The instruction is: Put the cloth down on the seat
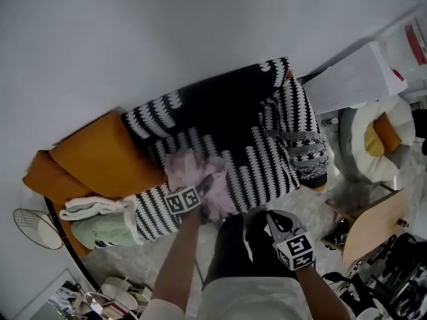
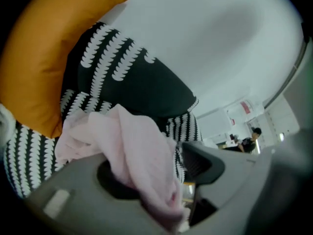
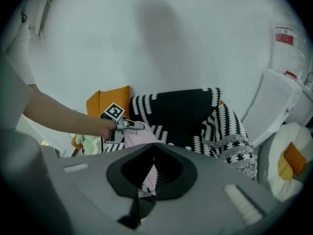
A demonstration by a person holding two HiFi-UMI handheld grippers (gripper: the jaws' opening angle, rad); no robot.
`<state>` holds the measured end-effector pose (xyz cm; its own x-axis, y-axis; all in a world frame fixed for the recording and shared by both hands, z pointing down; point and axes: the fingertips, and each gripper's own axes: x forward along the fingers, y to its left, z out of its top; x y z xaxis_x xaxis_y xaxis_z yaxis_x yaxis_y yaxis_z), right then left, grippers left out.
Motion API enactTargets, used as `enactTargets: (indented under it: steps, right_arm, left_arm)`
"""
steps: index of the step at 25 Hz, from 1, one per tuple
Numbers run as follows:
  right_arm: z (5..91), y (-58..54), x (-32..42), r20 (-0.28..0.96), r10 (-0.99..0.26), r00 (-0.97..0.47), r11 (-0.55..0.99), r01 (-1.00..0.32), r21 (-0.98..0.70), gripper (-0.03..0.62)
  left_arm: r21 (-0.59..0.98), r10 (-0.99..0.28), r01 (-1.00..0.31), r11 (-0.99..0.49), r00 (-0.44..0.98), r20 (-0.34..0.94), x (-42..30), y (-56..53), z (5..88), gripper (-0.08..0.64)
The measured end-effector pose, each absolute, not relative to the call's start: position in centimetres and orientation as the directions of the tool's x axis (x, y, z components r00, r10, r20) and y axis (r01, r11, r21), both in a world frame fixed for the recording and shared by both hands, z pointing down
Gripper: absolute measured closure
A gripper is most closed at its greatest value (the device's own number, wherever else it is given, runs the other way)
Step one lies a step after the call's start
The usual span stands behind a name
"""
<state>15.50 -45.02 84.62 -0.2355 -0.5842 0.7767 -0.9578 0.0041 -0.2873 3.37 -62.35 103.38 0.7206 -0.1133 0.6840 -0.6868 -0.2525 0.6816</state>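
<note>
Patterned seat [image 1: 257, 169] | pink cloth [image 2: 132, 146] between parted jaws of left gripper [image 2: 164, 180] | right gripper [image 3: 154, 151] clenched, empty

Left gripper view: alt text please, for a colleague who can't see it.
Pink cloth hangs crumpled between the left gripper's parted jaws, in front of a black-and-white patterned seat. An orange cushion leans at left, white wall behind.

pale pink crumpled cloth [image 2: 132, 151] draped between left gripper [image 2: 156, 173] grey fingers [image 2: 200, 163], fingers apart. behind: black-and-white patterned seat cover [image 2: 122, 77], orange cushion [image 2: 39, 58] left.
</note>
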Motion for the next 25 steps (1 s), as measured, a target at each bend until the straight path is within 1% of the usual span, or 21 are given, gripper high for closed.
enactTargets:
  steps: [2, 3, 4, 5, 12, 17, 21, 25]
  right_arm:
    - [84.7, -44.9, 15.6, 0.778, -0.585, -0.23, 0.0, -0.959, -0.283, 0.588]
    - [84.5, -44.9, 15.7, 0.776, -0.588, -0.227, -0.001, -0.959, -0.282, 0.588]
    - [84.4, -44.9, 15.7, 0.775, -0.591, -0.225, -0.002, -0.96, -0.28, 0.588]
    - [84.2, -45.0, 15.6, 0.772, -0.594, -0.224, -0.002, -0.96, -0.279, 0.588]
    - [83.0, -45.2, 15.4, 0.757, -0.612, -0.232, 0.022, -0.961, -0.276, 0.588]
    - [81.2, -44.7, 14.9, 0.744, -0.627, -0.229, 0.036, -0.963, -0.267, 0.588]
    - [79.3, -43.9, 15.3, 0.731, -0.646, -0.219, 0.037, -0.966, -0.257, 0.588]
    - [76.7, -42.2, 15.3, 0.712, -0.667, -0.219, 0.069, -0.97, -0.234, 0.588]
  left_arm:
    - [0.633, -0.094, -0.721, -0.282, 0.678, 0.729, 2.7, -61.8, 104.2, 0.185]
    - [0.608, -0.089, -0.737, -0.295, 0.655, 0.75, 2.1, -61.4, 104.4, 0.162]
    - [0.589, -0.087, -0.75, -0.302, 0.637, 0.766, 1.4, -61.0, 104.6, 0.114]
    - [0.579, -0.086, -0.757, -0.302, 0.627, 0.775, 0.8, -60.5, 104.6, 0.097]
    - [0.622, -0.064, -0.726, -0.294, 0.664, 0.745, -0.6, -57.4, 102.2, 0.099]
    - [0.715, -0.045, -0.605, -0.35, 0.774, 0.632, 0.0, -55.5, 97.2, 0.196]
    - [0.737, -0.059, -0.552, -0.39, 0.813, 0.579, 0.3, -54.5, 93.1, 0.282]
    - [0.741, -0.117, -0.528, -0.414, 0.839, 0.532, -0.4, -53.1, 88.9, 0.322]
